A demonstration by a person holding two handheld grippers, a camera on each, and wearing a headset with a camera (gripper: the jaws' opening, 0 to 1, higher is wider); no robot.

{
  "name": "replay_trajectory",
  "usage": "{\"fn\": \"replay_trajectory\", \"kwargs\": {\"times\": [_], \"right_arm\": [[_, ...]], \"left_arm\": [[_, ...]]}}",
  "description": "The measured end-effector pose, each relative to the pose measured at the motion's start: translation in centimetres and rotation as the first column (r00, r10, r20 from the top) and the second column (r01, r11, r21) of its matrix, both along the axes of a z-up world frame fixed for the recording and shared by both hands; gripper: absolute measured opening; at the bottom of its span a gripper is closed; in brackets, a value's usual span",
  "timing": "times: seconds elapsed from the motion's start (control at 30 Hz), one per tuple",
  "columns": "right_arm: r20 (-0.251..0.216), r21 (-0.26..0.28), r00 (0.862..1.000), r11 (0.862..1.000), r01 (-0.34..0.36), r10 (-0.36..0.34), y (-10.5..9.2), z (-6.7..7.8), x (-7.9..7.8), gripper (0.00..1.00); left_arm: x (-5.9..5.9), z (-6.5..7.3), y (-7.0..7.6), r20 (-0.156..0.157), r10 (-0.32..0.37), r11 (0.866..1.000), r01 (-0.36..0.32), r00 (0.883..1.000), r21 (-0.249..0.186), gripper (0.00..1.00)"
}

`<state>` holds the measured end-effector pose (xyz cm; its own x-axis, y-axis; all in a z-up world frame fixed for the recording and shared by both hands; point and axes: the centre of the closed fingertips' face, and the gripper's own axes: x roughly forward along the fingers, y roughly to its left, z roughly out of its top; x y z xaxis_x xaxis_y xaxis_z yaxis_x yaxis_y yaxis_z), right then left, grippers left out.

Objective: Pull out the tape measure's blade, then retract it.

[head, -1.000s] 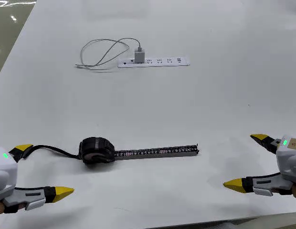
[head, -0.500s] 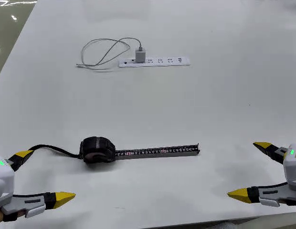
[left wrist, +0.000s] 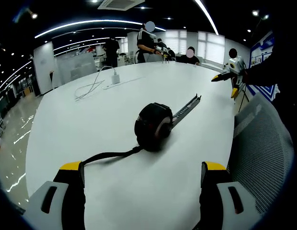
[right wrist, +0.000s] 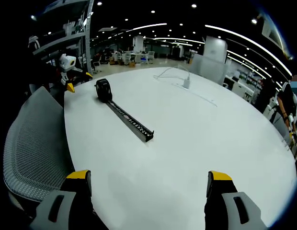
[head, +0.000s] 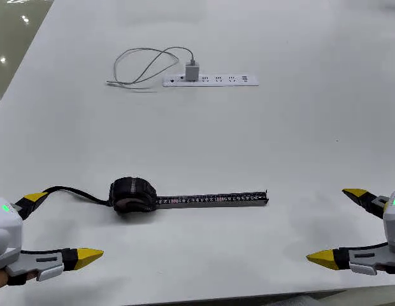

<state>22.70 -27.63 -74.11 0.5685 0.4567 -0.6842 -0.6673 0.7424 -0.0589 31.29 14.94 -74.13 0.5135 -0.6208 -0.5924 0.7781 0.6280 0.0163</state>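
Head view of a white workbench (head: pixel 261 140) with the tape measure (head: pixel 130 195) lying on its side near the front edge, roughly midway between the two grippers. Its blade (head: pixel 213 199) is already drawn out and runs flat along the surface to the person's right, ending in a small end hook (head: pixel 266 197); a dark wrist strap (head: pixel 73 191) trails from the case toward the left gripper (head: pixel 60 226). That gripper and the right gripper (head: pixel 337 224) both hover with jaws spread wide and nothing between them, each well apart from the tape. A power strip (head: pixel 213 80) with a plugged-in charger and looped cable (head: pixel 143 67) lies far back, clear of the work. Judged from these views, the case is compact, fairly dense and probably rubber-skinned, so it should take a firm pinch across its two flat faces without slipping. The blade is thin and springy, stiff along its length yet liable to kink or snap back, and is best taken at the hook and guided as it returns.
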Motion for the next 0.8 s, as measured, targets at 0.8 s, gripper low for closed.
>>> {"fn": "replay_trajectory", "kwargs": {"times": [0.8], "right_arm": [[-0.020, -0.033, 1.000, 0.999, -0.023, 0.022, -0.9, 0.3, 0.3, 0.99]], "left_arm": [[0.8, 0.5, -0.8, -0.012, 0.043, 0.999, -0.044, 0.999, -0.008, 0.99]]}}
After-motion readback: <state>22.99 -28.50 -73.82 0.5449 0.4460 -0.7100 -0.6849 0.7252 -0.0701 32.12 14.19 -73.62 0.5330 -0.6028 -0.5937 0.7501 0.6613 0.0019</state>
